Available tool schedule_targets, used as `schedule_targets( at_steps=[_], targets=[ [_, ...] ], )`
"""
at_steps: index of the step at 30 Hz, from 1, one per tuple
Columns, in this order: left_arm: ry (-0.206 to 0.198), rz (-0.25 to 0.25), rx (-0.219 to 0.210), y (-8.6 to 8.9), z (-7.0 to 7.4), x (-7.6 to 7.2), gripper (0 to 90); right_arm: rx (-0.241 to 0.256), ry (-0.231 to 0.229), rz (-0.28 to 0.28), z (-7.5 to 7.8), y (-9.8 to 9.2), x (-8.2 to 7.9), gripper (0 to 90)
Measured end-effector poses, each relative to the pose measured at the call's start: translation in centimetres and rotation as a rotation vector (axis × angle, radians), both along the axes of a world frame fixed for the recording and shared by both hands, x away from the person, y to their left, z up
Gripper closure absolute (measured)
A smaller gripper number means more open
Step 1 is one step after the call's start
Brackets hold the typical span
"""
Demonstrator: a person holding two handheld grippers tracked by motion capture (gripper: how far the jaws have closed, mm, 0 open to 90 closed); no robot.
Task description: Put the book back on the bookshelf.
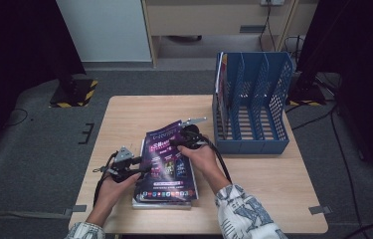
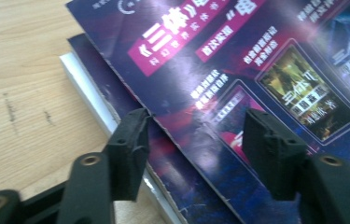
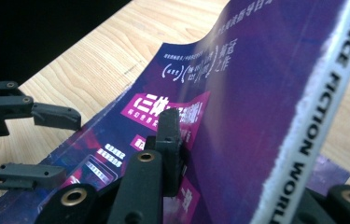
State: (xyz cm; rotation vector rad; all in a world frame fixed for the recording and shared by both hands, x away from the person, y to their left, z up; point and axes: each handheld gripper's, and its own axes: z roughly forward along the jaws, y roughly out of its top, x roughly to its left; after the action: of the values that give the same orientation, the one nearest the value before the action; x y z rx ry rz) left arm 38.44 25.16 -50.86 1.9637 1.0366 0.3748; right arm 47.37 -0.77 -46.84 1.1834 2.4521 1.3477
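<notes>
Lifting is under way: your right hand-held gripper [image 1: 186, 137] is clamped on the top magazine [image 1: 166, 157] at frame centre, your left hand-held gripper [image 1: 139, 167] gapes open at its edge, so next carry it to the blue rack [image 1: 253, 99], upper right.

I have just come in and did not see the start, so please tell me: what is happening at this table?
A person works on a stack of magazines on the wooden table with two hand-held grippers. The right gripper is shut on the spine edge of the top magazine and lifts that side. The left gripper is open at the magazine's opposite edge, one jaw over the cover. A blue file rack stands to the right.
</notes>
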Motion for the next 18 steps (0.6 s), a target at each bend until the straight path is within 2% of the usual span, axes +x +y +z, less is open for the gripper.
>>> schedule_targets(
  at_steps=[4,10,15,18],
  targets=[
    [0.003,0.0,-0.014,0.0,0.0,0.0,35.9,0.007,-0.069,0.014,1.2,-0.1,-0.2,77.5],
    [0.014,-0.028,-0.016,-0.4,-0.1,0.0,29.5,0.018,-0.168,0.034,2.7,-0.4,-0.6,78.5],
    [0.024,-0.043,-0.021,-0.8,-0.3,0.1,25.3,0.034,-0.228,0.067,3.6,-0.3,-1.1,79.0],
    [0.022,-0.051,-0.019,-0.9,-0.3,0.1,24.0,0.039,-0.245,0.08,3.9,-0.2,-1.3,79.3]
  ],
)
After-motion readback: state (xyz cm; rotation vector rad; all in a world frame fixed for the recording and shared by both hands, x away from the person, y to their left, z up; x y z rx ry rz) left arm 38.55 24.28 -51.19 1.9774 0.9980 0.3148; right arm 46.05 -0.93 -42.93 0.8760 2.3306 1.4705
